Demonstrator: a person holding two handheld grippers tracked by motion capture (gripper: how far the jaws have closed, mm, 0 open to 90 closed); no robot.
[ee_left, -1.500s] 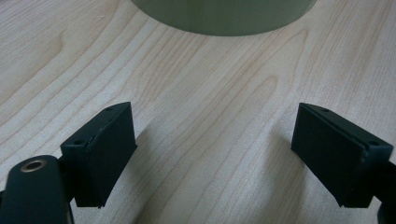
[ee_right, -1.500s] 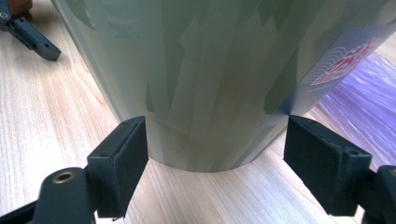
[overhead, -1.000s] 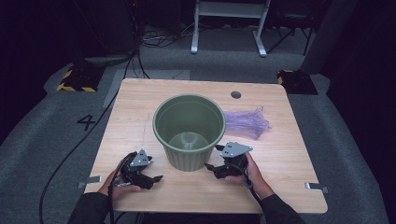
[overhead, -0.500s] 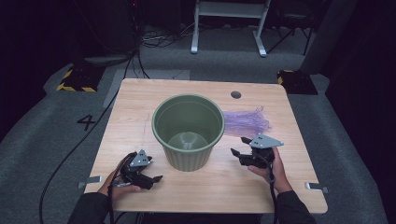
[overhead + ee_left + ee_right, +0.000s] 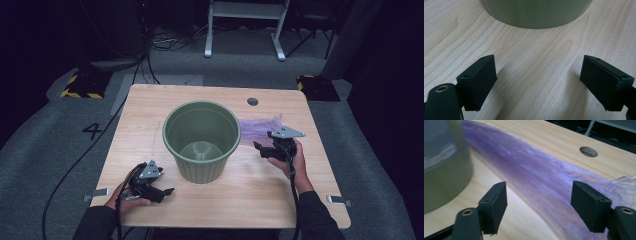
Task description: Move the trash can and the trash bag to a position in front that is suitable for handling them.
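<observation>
A light wooden counter (image 5: 150, 115) with visible grain is set on a grey carpeted floor (image 5: 50, 150). A round cable hole (image 5: 252, 101) is cut near its far edge. A black "4" (image 5: 93, 130) is marked on the floor beside it. Two blocks with yellow-and-black hazard striping (image 5: 80, 86) are placed past the far corners, the second (image 5: 316, 86) at the right. Black cables (image 5: 165, 42) are strewn over the floor beyond, near a white metal frame (image 5: 245, 25). The surroundings are left in darkness.
</observation>
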